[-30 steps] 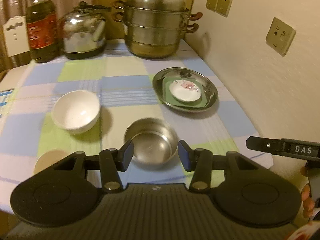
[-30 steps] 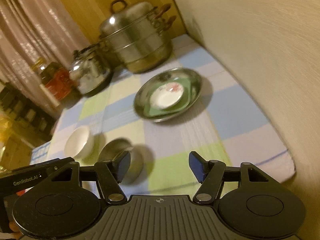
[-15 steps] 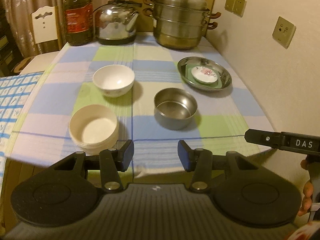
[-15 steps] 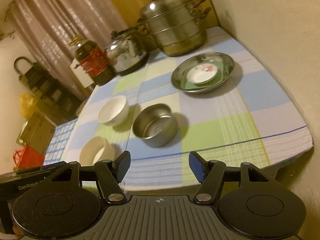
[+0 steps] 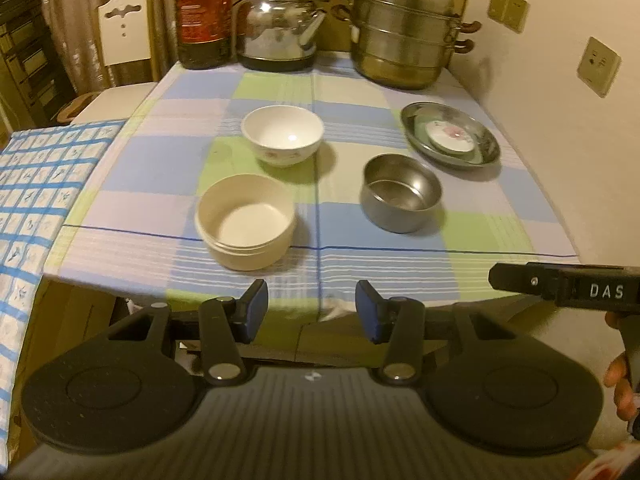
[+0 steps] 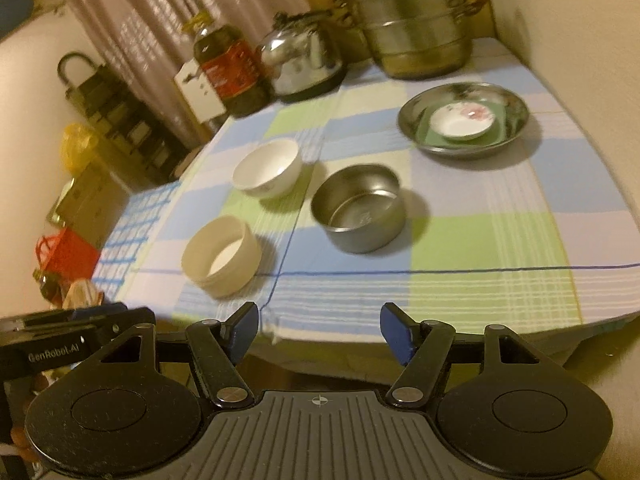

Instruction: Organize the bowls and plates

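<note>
My left gripper (image 5: 312,312) has its blue-padded fingers (image 5: 254,310) spread wide with nothing between them, hanging off the near edge of the table. My right gripper (image 6: 318,330) is the same, fingers (image 6: 394,332) wide apart and empty, also short of the cloth's edge.

Just ahead of the left fingers sits a round cream plastic tub (image 5: 246,222), straight-walled with a ridged base band, holding nothing. Beyond it, nearly touching, is a white ceramic bowl with small flowers on its outside (image 5: 282,134), glossy and also empty. Ahead and right of the left fingers, straight ahead of the right pair, stands a brushed stainless steel bowl (image 6: 360,210), deep with steep sides, bare inside. Farther off to the right lies a shallow round steel plate (image 6: 510,98); in it rests a flat green square plate (image 6: 498,124), and on that a small white saucer with a pink flower print (image 6: 464,120).

All of it stands on a checked blue, green and lilac tablecloth (image 5: 352,248). At the far end are a dark oil bottle with a red label (image 5: 204,14), a shiny steel kettle (image 5: 280,32) and a tiered steel steamer pot (image 5: 404,34).
</note>
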Action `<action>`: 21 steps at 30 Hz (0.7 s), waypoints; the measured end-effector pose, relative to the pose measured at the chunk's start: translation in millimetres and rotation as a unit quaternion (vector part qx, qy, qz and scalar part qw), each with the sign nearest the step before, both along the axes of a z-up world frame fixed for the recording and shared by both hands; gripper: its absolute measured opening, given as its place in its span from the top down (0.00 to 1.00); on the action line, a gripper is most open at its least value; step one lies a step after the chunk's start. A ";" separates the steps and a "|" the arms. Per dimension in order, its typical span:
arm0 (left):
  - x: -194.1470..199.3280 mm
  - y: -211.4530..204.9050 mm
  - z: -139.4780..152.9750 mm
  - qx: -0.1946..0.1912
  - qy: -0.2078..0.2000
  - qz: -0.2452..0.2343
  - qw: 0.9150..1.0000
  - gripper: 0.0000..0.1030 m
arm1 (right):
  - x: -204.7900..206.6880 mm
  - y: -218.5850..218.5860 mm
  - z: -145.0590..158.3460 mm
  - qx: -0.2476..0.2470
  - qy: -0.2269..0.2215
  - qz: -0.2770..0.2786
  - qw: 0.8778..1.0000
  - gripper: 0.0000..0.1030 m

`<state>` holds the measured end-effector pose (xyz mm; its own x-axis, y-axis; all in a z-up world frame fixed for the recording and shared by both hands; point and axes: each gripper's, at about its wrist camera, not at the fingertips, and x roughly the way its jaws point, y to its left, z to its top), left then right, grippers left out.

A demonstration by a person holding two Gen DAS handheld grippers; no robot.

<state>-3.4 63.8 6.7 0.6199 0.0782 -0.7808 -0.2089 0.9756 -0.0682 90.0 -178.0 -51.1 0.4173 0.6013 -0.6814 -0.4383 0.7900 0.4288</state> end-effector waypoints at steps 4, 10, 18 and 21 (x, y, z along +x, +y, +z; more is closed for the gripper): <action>2.1 10.7 -5.1 0.000 0.012 0.005 1.000 0.57 | -2.2 15.1 -2.8 -0.013 0.002 0.013 1.000 0.34; 3.1 20.8 -11.4 -0.004 0.021 0.009 1.000 0.57 | -2.5 29.8 -5.8 -0.034 0.005 0.024 0.999 0.34; 0.0 25.6 -16.7 -0.007 0.028 0.022 0.999 0.57 | -2.3 40.2 -13.5 -0.049 0.019 0.034 0.998 0.34; -1.0 24.8 -17.2 -0.007 0.027 0.027 0.999 0.57 | -2.3 41.4 -13.9 -0.052 0.018 0.035 0.998 0.34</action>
